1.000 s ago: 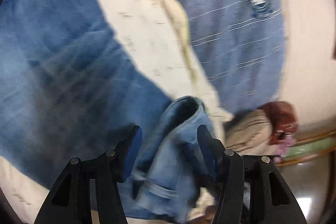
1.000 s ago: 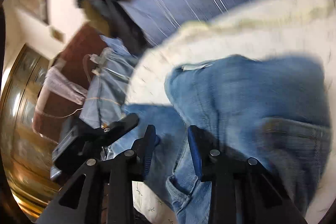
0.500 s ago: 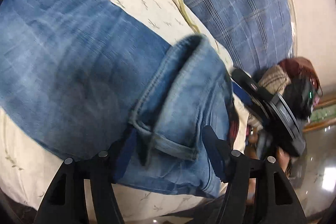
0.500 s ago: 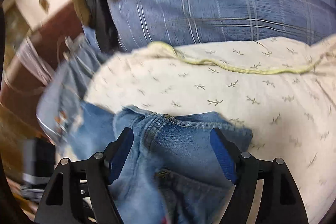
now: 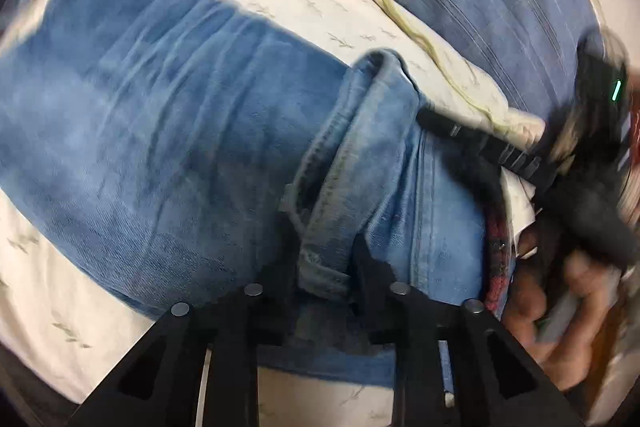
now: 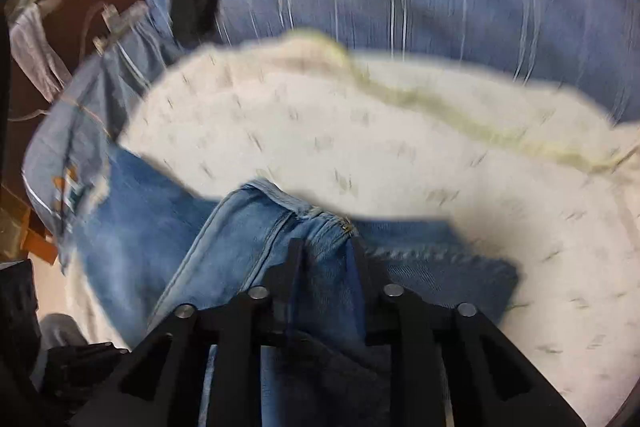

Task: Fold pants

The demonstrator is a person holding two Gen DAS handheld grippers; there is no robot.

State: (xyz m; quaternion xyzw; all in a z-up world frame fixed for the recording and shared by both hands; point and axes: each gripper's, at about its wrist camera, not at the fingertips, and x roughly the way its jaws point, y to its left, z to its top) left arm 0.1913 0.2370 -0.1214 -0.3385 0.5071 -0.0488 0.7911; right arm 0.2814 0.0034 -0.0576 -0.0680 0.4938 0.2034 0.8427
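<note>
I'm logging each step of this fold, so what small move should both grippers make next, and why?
Probably lift both together and carry the gripped edge over the flat leg. The left gripper is shut on the jeans' bunched waistband and the right gripper on denim near the fly, while the rest lies spread on the cream sheet.

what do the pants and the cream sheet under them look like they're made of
pants: faded blue denim, matte, with visible twill weave and stitched seams. Cream sheet: looks like soft woven cotton with a small printed sprig pattern, matte; blur leaves the fibre open.
</note>
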